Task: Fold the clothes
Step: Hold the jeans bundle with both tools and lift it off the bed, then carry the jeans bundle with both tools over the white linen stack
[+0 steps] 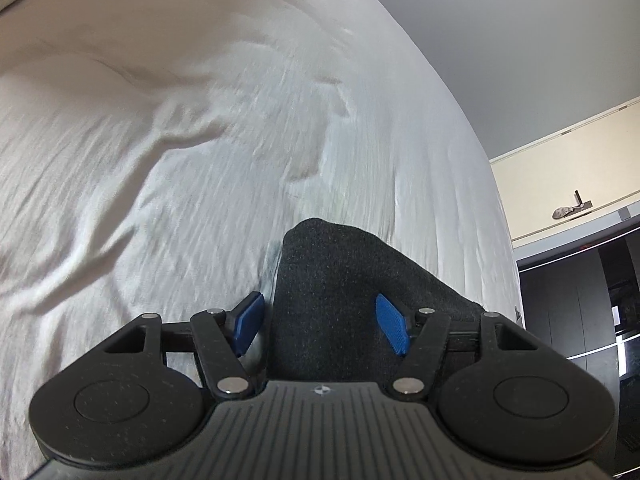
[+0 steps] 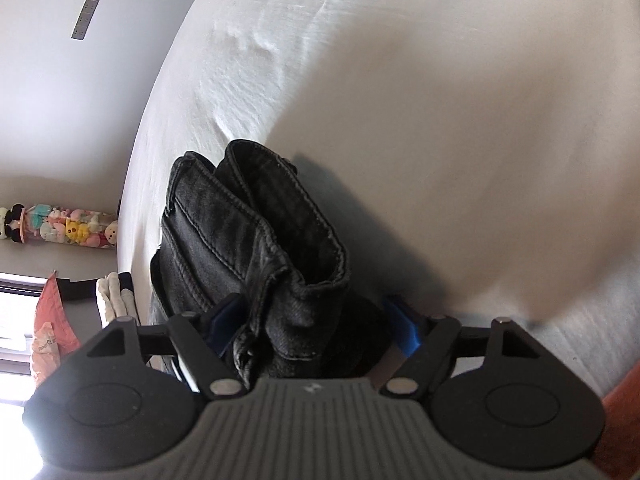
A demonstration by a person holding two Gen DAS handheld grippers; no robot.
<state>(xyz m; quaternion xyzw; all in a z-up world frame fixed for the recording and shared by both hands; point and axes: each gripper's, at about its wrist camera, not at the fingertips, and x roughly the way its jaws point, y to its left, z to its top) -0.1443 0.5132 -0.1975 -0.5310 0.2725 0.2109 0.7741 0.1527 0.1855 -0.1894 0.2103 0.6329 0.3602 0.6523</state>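
A dark grey-black pair of jeans lies on a white bed sheet (image 1: 200, 160). In the left wrist view a flat dark part of the jeans (image 1: 332, 300) sits between the blue pads of my left gripper (image 1: 322, 326), which stand wide apart around it. In the right wrist view the folded, bunched waistband end of the jeans (image 2: 256, 248) fills the gap of my right gripper (image 2: 316, 326). Its blue pads (image 2: 404, 328) stand wide apart on either side of the cloth. I cannot tell if either gripper presses the cloth.
The wrinkled white sheet (image 2: 400, 100) covers the bed in both views. Past the bed edge are a cream wall and dark cabinet (image 1: 580, 300). In the right wrist view a row of plush toys (image 2: 60, 230) and a pink cloth (image 2: 50, 328) sit at the left.
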